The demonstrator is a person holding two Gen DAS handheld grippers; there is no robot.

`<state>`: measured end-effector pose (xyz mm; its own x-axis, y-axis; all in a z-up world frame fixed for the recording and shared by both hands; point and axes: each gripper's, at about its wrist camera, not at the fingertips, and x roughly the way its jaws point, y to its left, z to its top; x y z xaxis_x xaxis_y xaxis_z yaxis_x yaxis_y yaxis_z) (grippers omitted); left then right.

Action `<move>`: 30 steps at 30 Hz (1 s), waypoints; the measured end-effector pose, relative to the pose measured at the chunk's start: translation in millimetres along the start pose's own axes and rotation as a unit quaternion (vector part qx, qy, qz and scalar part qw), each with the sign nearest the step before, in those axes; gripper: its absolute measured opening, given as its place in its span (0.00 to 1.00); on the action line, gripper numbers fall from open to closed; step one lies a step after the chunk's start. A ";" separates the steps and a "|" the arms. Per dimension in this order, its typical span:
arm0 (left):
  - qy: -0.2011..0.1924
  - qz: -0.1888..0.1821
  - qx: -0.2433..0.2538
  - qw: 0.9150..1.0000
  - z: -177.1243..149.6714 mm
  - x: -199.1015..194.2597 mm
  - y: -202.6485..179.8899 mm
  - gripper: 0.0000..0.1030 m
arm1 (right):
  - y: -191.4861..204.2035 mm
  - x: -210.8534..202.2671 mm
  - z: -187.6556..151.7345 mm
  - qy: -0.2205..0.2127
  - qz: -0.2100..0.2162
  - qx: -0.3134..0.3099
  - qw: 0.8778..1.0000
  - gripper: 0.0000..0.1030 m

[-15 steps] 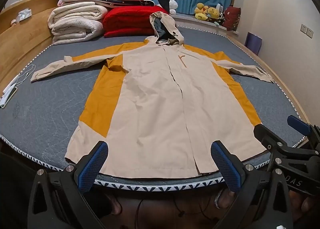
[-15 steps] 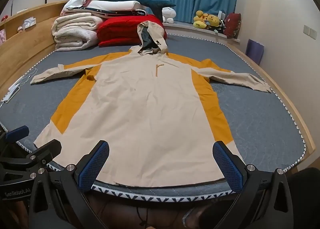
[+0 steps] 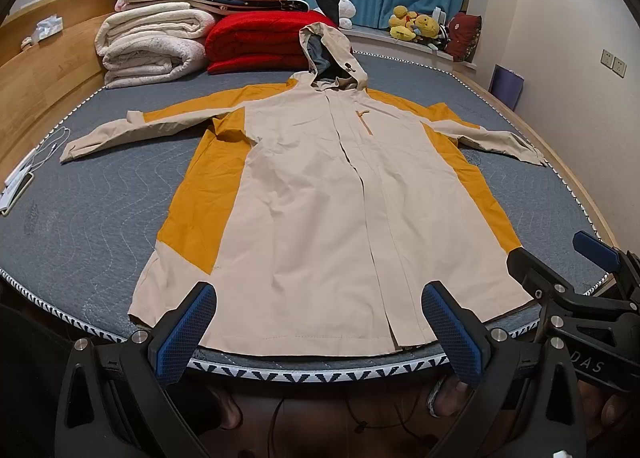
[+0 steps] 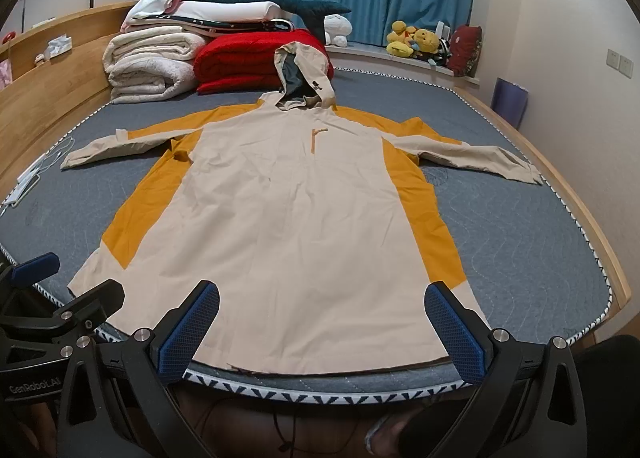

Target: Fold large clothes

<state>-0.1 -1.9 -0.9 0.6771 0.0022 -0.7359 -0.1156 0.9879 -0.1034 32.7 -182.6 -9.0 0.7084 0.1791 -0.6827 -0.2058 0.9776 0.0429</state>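
A long beige and mustard hooded jacket (image 3: 320,210) lies flat and face up on the grey bed, sleeves spread to both sides and hood toward the far end; it also shows in the right wrist view (image 4: 296,226). My left gripper (image 3: 320,334) is open and empty, held just off the bed's near edge by the hem. My right gripper (image 4: 320,332) is open and empty, also just off the hem. Each gripper shows at the edge of the other's view: the right one (image 3: 592,282) and the left one (image 4: 48,298).
The grey mattress (image 3: 88,226) has a patterned border. Folded white and red blankets (image 3: 248,42) and a plush shark are piled at the far end. Stuffed toys (image 3: 416,28) sit by the blue curtain. A phone with cable (image 3: 20,182) lies at the left edge. A wooden headboard runs along the left.
Both views have shifted very slightly; the jacket lies as before and both grippers stay open.
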 end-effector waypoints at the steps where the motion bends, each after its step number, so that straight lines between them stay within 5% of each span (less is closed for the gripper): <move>1: 0.000 0.000 0.000 1.000 -0.1 -0.1 0.2 0.99 | -0.1 0.3 -0.1 0.000 0.000 0.000 1.000 0.98; 30: -0.003 0.000 0.002 1.000 0.9 -2.2 -5.6 0.99 | 1.0 0.0 0.9 0.000 -0.005 -0.005 1.000 0.98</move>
<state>-0.3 -7.3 1.9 0.6812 0.0026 -0.7321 -0.1127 0.9884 -0.1013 33.0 -181.6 -8.3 0.7109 0.1695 -0.6825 -0.2058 0.9782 0.0285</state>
